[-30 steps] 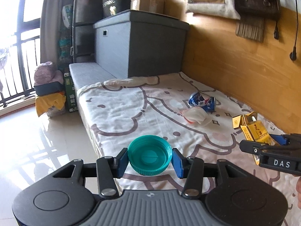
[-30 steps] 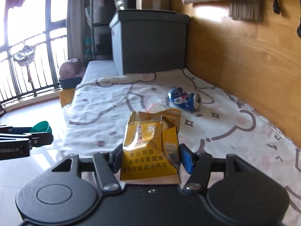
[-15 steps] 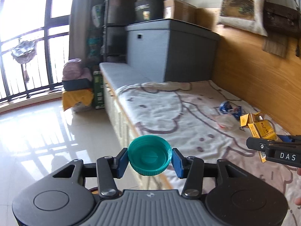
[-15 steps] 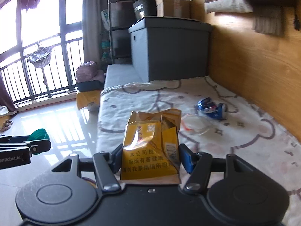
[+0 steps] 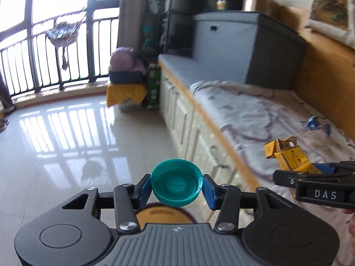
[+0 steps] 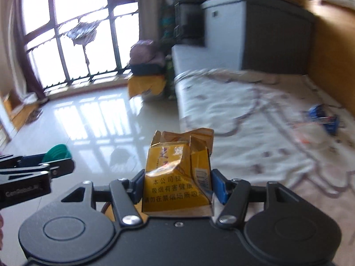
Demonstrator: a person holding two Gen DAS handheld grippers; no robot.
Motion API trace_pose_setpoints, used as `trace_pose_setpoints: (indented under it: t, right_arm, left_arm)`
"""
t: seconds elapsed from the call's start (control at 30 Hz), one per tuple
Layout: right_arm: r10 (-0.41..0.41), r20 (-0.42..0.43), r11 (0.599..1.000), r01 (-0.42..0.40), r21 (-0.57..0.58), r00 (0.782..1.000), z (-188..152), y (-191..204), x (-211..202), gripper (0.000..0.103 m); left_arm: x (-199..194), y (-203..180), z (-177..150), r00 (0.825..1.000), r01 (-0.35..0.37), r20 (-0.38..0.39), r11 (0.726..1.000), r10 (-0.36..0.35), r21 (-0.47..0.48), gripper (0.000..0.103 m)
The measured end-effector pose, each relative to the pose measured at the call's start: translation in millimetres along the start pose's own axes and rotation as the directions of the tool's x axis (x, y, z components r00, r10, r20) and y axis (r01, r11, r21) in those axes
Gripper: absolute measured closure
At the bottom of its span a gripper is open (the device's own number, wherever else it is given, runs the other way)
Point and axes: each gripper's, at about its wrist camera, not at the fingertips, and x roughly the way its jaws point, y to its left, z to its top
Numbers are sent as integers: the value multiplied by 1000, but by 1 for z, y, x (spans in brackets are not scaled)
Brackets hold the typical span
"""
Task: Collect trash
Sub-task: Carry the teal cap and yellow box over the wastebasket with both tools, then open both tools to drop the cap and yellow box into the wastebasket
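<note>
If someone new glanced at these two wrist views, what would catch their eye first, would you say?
Most likely the teal bottle cap pinched in the left gripper above the glossy floor, and the crumpled yellow cigarette pack clamped in the right gripper. Next, the crushed blue can lying on the patterned bed sheet near the wooden wall, beside a clear wrapper.
</note>
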Motion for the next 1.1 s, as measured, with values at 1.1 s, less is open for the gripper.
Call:
trace_pose_setpoints:
  t: [1.1]
  right_arm:
    - [107, -569, 981, -181, -75, 816, -85, 74, 239, 41]
  left_arm:
    - [179, 80, -146, 889, -81, -457, 974, -25, -210, 53]
